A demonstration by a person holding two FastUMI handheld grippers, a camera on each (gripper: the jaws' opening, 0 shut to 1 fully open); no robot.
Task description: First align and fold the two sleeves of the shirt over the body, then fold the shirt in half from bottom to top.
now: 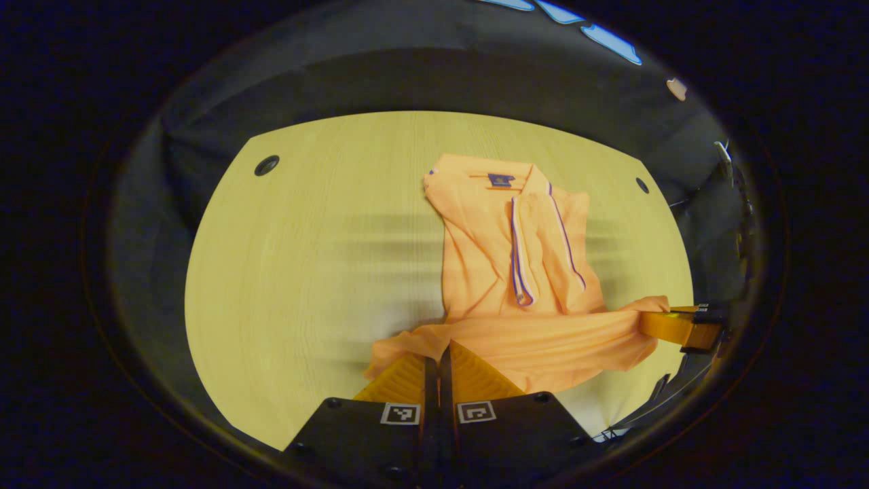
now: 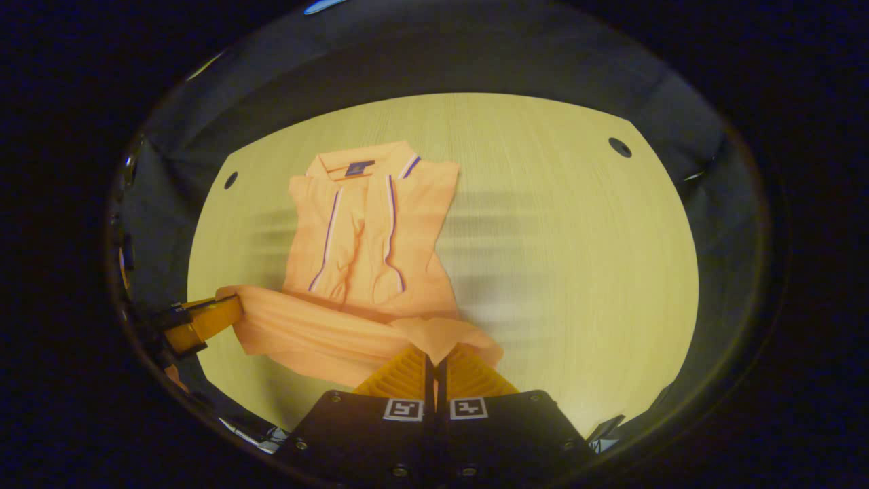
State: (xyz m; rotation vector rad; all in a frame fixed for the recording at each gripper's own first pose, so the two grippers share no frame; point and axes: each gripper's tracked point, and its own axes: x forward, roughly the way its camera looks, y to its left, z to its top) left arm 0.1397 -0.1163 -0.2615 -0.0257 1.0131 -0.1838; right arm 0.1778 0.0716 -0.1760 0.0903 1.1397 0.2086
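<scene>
Both grippers, left gripper [image 1: 438, 360] and right gripper [image 2: 434, 363], have jaws clenched on the orange polo shirt's [image 1: 506, 251] hem at lower frame. Sleeves look folded; I judge the hem must next travel up to the collar [image 1: 499, 178] over the desk [image 1: 305, 258].

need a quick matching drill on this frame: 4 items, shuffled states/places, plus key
Items:
1. sleeves
2. bottom hem
3. collar
4. left gripper

States:
A. at the shirt's far end
B. folded over the body
C. shut on a hem corner
D. lifted, stretched between both grippers

Pairs: 1-B, 2-D, 3-A, 4-C

The right gripper pinches the other corner.
</scene>
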